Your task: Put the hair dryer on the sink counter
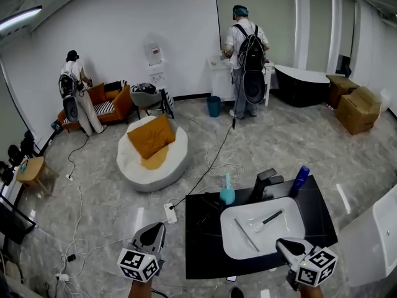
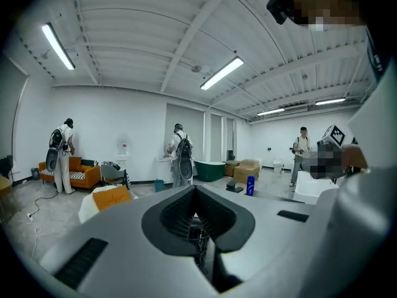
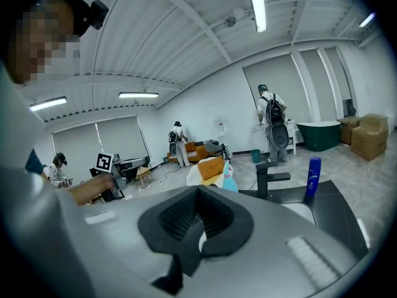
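The black sink counter (image 1: 319, 200) holds a white basin (image 1: 231, 244), a black faucet (image 1: 263, 182), a blue bottle (image 1: 300, 179) and a teal bottle (image 1: 227, 194). A dark shape with looping cord (image 1: 208, 216), probably the hair dryer, lies on the counter left of the basin and is hard to make out. My left gripper (image 1: 154, 230) hangs over the floor left of the counter, jaws together. In the left gripper view a thin black cord (image 2: 198, 238) shows in the slit between them; I cannot tell whether it is pinched. My right gripper (image 1: 290, 246) is shut and empty at the basin's near right corner.
A comb and a brush lie in the basin. A power strip (image 1: 169, 213) and loose cables run over the floor by the counter's left side. A white beanbag with an orange cushion (image 1: 152, 151) sits beyond. Other people stand at the far wall. A white tub edge (image 1: 386, 228) is at the right.
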Available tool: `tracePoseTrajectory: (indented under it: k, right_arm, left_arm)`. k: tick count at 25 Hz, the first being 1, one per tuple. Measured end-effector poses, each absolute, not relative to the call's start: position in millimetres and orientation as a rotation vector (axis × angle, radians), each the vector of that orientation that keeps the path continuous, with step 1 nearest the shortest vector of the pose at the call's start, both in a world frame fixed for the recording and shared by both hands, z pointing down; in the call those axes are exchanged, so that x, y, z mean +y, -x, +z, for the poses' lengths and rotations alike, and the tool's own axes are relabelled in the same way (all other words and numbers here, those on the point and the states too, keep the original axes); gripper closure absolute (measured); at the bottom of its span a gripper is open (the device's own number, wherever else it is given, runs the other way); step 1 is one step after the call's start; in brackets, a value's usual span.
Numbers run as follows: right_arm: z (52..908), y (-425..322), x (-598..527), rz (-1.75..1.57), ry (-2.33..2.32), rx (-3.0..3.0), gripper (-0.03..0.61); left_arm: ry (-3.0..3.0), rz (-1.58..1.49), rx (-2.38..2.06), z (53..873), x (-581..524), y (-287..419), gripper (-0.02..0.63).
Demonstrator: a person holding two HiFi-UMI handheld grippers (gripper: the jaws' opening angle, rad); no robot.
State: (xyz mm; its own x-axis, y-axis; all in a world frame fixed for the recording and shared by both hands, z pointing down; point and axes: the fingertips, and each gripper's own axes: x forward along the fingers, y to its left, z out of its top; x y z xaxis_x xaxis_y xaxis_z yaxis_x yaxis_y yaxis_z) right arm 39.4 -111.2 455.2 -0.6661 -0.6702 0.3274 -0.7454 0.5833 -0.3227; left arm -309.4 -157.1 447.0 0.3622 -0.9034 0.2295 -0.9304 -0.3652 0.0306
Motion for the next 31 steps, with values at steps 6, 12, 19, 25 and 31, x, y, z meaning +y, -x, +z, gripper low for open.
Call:
tracePoseTrajectory:
  k: [6, 12, 19, 25, 31]
  right_arm:
    - [450, -36, -103, 0.604, -1.185, -2.624, 0.569]
    - [439, -27, -102, 0.557, -1.185, -2.629, 0.571]
    - [438, -15, -100, 0.557, -1.163, -2.634, 0.571]
    - [435, -10, -97, 0.552, -1.154, -2.632, 0.570]
    - [444, -9, -97, 0.571, -1.144, -2.624, 0.571]
  left_arm:
    - [-2.438, 0.216, -1.692, 439, -139, 324, 0.609]
    - [-2.394, 0.164, -1.703, 442, -127, 340, 0.609]
    - [-2.372, 0.136, -1.714, 441, -117, 352, 0.609]
    - [-2.334, 0.098, -1.704, 448, -107, 360, 0.609]
    - [-2.279, 0.022, -1.652, 464, -101, 358, 0.609]
